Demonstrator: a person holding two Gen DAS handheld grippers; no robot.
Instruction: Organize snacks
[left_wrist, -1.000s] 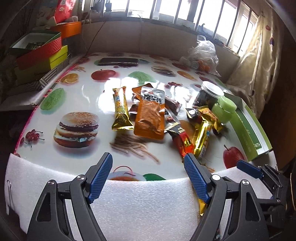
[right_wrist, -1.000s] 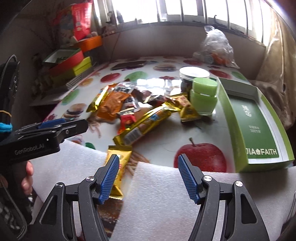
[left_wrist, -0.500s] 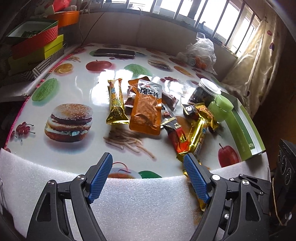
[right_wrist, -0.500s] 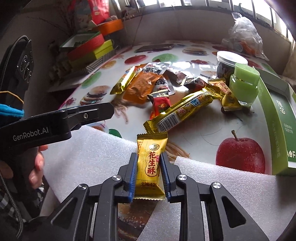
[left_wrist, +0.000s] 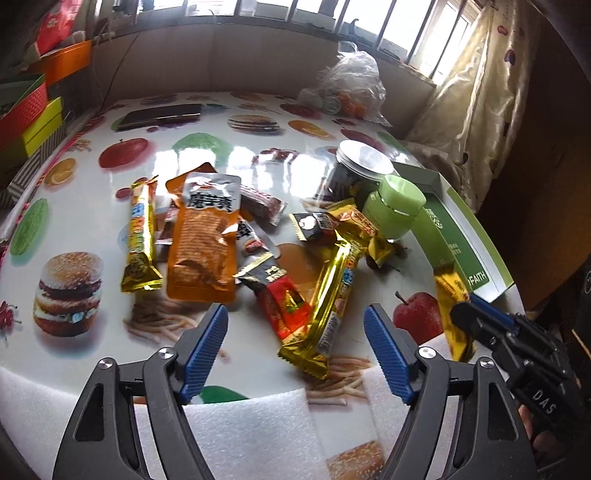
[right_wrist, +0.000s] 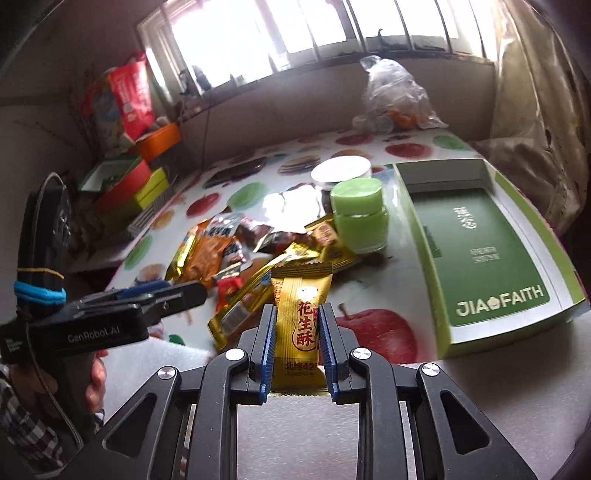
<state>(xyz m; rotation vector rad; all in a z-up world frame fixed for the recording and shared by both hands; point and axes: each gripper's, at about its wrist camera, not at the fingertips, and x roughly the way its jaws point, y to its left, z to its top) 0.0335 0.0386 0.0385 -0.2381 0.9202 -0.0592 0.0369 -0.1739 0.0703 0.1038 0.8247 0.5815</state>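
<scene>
Since a second ago my right tool (right_wrist: 296, 334) has clamped onto the yellow peanut-crisp packet (right_wrist: 300, 325) and lifted it off the foam; it now hangs above the table (right_wrist: 376, 266), pads pressing both long edges. My left tool (left_wrist: 295, 345) is closing, nothing between its pads, above the snack pile (left_wrist: 236, 243). That pile overlaps too much for me to count; I can pick out two long gold bars, one orange pouch (left_wrist: 203, 243) and one red packet (left_wrist: 286, 306). Two jars stand together: a green jar (right_wrist: 360, 218), contents unclear, and a clear jar (left_wrist: 360, 170) with something dark inside, half hidden. One green box (right_wrist: 487, 251) lies open, holding only its printed insert. A knotted plastic bag (right_wrist: 395, 99) at the far edge blurs out.
</scene>
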